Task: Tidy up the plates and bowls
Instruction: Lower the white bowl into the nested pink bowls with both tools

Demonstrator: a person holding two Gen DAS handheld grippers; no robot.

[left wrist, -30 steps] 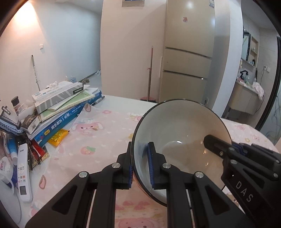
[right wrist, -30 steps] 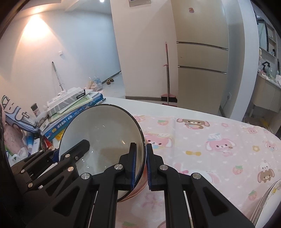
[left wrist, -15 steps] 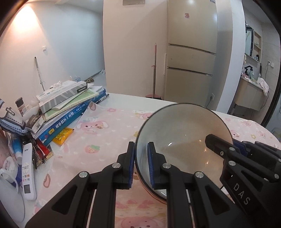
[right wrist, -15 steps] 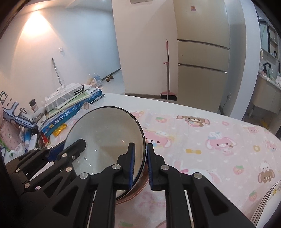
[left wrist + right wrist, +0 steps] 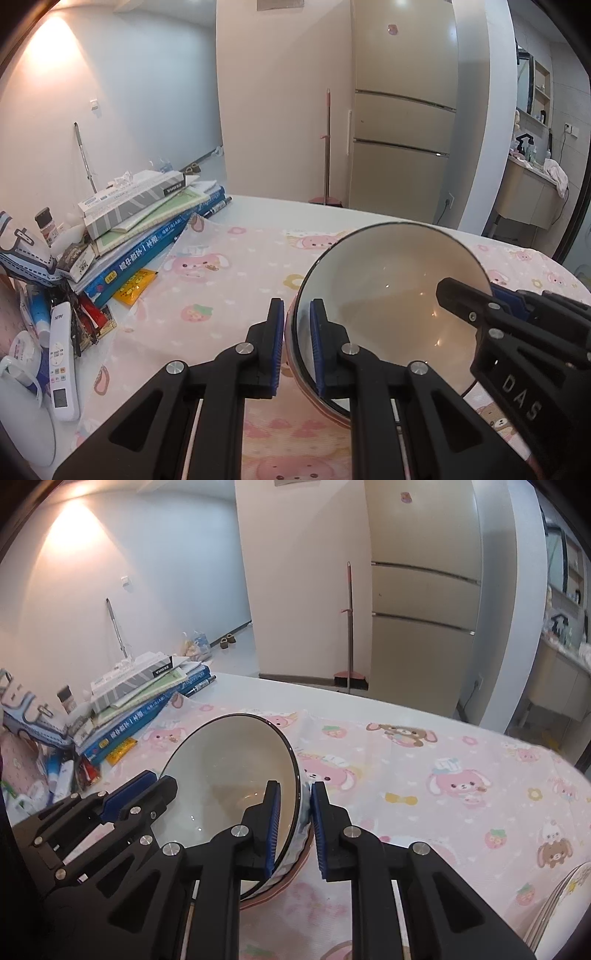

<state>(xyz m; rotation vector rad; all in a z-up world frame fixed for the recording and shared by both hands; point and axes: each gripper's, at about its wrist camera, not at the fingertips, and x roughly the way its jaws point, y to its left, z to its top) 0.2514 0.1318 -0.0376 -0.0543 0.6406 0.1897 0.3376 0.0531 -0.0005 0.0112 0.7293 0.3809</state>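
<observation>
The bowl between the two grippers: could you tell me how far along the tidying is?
Looks done: the bowl sits low on the pink tablecloth, apparently set onto a pinkish rim beneath. In hand: the left gripper clamps its rim; the right gripper has just been opening, rim between its jaws. Left: full release, then the plates at the right edge.

— Tally for you: one bowl [image 5: 388, 280], one remote [image 5: 61, 354], one broom [image 5: 349, 627].
— You've also one fridge [image 5: 402, 122]. Plates [image 5: 554, 904] stacked at frame edge, number unreadable.
</observation>
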